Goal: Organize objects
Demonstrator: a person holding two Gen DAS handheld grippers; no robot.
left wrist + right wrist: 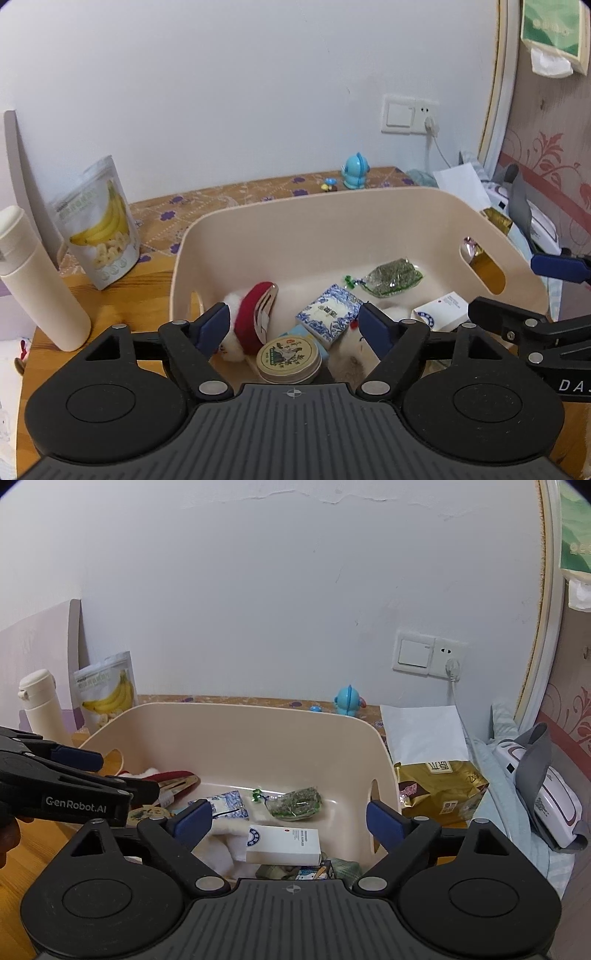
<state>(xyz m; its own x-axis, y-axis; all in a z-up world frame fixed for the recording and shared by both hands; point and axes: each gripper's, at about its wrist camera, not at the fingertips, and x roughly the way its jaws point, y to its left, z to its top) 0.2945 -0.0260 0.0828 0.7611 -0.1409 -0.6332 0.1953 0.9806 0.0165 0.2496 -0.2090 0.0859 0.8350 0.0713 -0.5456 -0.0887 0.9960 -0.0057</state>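
Observation:
A beige plastic bin point(369, 206) point(236, 720) sits on the wooden table. Inside lie a round tin point(289, 357), a blue-and-white packet point(330, 314), a red-and-white plush item point(248, 321), a green herb bag point(395, 277) point(295, 803) and a white box point(443, 310) point(282, 845). My left gripper point(295, 328) is open and empty above the bin's near side. My right gripper point(288, 819) is open and empty over the bin, and shows at the right of the left wrist view point(517, 295).
A banana chip bag point(98, 225) point(107, 690) and a cream bottle point(38, 280) point(40, 705) stand left of the bin. A blue toy figure point(355, 171) point(347, 700) stands at the back. A gold packet point(439, 786), white paper point(424, 731) and a white device point(550, 797) lie to the right.

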